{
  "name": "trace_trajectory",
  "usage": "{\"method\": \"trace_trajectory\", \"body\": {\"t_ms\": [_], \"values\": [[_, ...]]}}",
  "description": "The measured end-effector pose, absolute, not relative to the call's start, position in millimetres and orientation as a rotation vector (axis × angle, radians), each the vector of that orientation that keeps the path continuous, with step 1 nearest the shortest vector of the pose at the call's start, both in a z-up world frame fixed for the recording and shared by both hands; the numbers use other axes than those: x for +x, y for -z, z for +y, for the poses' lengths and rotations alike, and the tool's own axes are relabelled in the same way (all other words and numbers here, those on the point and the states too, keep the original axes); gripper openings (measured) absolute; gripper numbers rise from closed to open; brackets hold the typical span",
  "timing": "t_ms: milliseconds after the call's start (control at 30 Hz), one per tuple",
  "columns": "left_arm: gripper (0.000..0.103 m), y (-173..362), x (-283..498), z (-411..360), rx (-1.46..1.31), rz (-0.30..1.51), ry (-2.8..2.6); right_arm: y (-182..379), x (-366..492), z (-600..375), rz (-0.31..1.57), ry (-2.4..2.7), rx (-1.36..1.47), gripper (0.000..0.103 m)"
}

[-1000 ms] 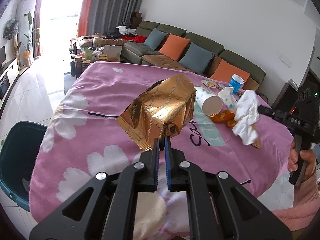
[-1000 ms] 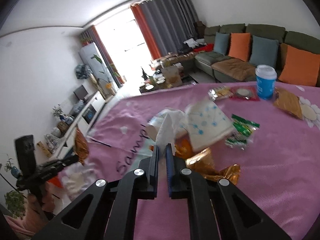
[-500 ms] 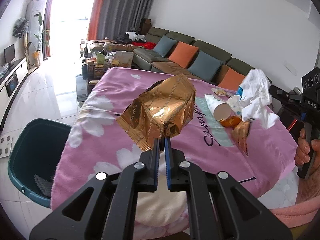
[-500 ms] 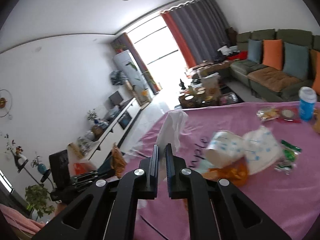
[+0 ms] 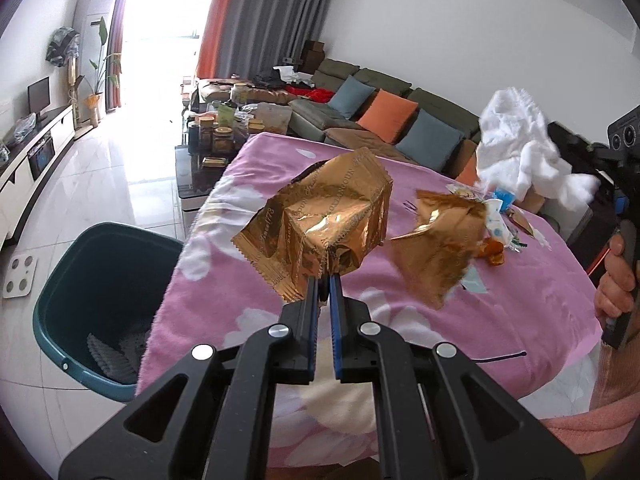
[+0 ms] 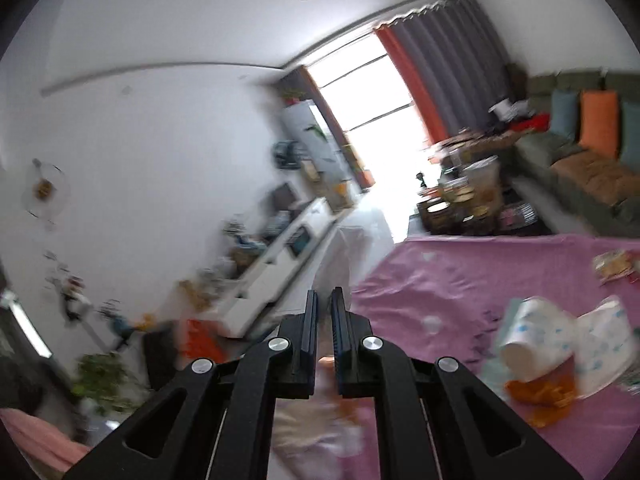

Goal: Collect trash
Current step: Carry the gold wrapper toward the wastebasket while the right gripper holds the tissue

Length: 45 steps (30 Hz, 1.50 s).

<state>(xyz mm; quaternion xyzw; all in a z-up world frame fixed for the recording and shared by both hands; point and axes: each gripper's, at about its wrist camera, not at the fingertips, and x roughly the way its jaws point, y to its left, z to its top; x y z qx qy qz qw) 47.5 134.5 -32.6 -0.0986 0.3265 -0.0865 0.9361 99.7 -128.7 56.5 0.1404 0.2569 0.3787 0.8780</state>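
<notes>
Gold foil wrapper (image 5: 320, 220), light, crinkly and slippery by the look of it, hung above the pink-covered desk (image 5: 400, 320) near the teal bin (image 5: 80, 312), its crumpled corner clamped in the left hand-held gripper (image 5: 325, 280), while the right hand-held gripper (image 6: 325, 300) pinched soft white tissue (image 5: 520, 152).

A green sofa (image 5: 384, 96) with orange and blue cushions (image 5: 386, 114) lines the far wall.
</notes>
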Motion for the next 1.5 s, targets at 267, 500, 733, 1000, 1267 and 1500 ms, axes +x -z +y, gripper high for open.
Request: {"method": "trace_trajectory", "body": {"t_ms": [267, 500, 733, 1000, 1267, 1500], "values": [[0.006, 34.6, 50.3, 125.3, -0.198, 0.672, 0.208, -3.5, 121.1, -162.7, 0.682, -0.538, 0.296, 0.006], [0.006, 37.5, 61.5, 96.1, -0.154, 0.692, 0.275, -0.6, 107.4, -213.9, 0.642, -0.508, 0.407, 0.006], [0.006, 38.0, 69.7, 60.8, -0.146, 0.710, 0.382, 1.3, 104.1, -227.6, 0.629, -0.507, 0.422, 0.006], [0.006, 50.0, 95.2, -4.8, -0.032, 0.763, 0.469, 17.8, 95.8, -246.9, 0.660, -0.489, 0.460, 0.006], [0.006, 68.8, 112.8, -43.2, 0.103, 0.840, 0.442, 12.9, 86.1, -258.0, 0.632, -0.500, 0.499, 0.006], [0.005, 60.0, 109.2, -34.3, 0.066, 0.785, 0.419, 1.6, 76.8, -273.6, 0.583, -0.493, 0.499, 0.006]]}}
